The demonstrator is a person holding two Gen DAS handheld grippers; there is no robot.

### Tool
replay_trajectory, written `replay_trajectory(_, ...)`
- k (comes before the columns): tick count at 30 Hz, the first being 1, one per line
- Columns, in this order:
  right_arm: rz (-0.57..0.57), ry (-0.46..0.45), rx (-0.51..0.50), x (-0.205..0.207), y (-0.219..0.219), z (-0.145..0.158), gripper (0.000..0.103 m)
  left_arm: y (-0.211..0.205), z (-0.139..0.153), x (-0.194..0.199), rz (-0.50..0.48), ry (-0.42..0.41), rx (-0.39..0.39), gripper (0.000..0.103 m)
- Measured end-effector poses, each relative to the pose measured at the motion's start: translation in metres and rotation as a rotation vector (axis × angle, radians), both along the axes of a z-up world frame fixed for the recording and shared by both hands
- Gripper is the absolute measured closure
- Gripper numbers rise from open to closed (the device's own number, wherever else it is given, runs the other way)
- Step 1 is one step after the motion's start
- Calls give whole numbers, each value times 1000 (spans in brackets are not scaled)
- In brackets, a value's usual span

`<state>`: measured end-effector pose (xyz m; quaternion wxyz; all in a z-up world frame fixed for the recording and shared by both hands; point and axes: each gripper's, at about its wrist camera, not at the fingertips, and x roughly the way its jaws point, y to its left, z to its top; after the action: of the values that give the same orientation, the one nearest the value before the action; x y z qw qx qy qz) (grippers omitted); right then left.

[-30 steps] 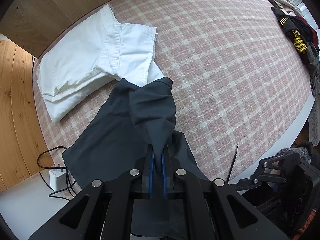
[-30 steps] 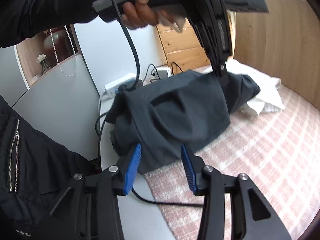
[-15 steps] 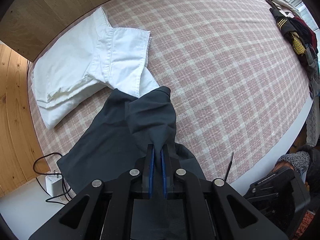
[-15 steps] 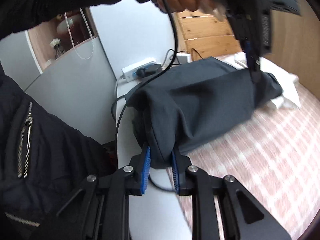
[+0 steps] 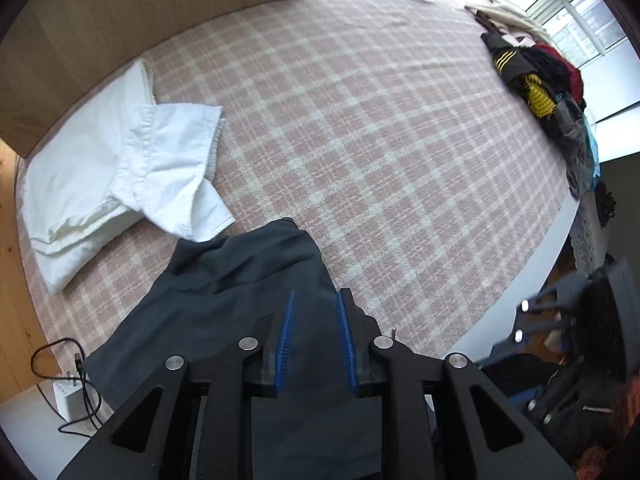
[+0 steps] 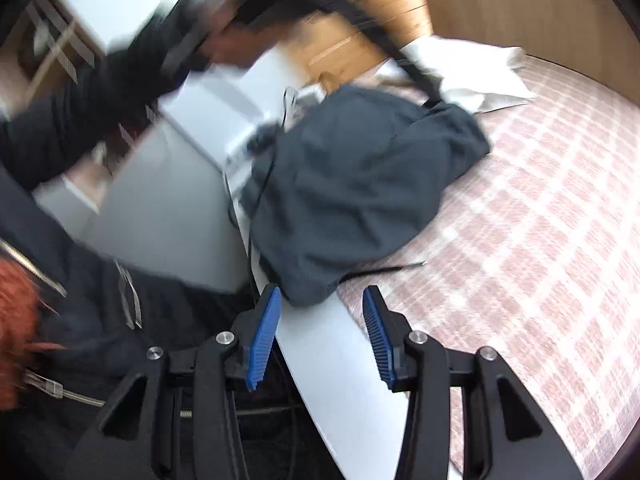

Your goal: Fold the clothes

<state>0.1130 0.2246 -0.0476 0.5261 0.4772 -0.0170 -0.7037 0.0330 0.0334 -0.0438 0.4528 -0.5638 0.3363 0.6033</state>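
A dark grey garment [image 5: 224, 292] lies bunched at the near corner of the pink plaid bed [image 5: 380, 128], part of it hanging over the edge. It also shows in the right wrist view [image 6: 352, 196]. My left gripper [image 5: 314, 300] is open above the garment, with cloth showing between and below its blue pads, not pinched. My right gripper [image 6: 320, 300] is open and empty just off the garment's near lower corner, over the white bed edge [image 6: 320, 344]. A folded white garment [image 5: 120, 160] lies beyond the dark one.
A pile of mixed clothes [image 5: 552, 100] lies at the bed's far right edge. A white charger with black cables [image 5: 68, 396] sits at the left corner. A wooden headboard [image 5: 140, 12] runs along the back. The person's dark jacket [image 6: 80, 340] is at left.
Both grippers have opened and let go of the dark garment, which has dropped onto the bed corner. The right gripper, shut on its edge half a second ago, has drawn back.
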Motion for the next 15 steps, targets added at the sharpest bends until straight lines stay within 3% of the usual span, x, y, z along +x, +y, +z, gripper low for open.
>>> replay_trajectory(4,-162,-34,-60,-47,13,7,60,-66,20,35,26,7,81,78)
replay_trajectory(8,-205,-67,2,-110,-24,-11,60,-115,-7,86,146,-16,116,80)
replay_trajectory(11,-229,-264,49,-152,-51,-49,60,-128,-24,117,204,-82,194,80)
replay_trajectory(15,-201,-395,69,-174,-78,-85,60,-120,-48,139,236,-25,211,80)
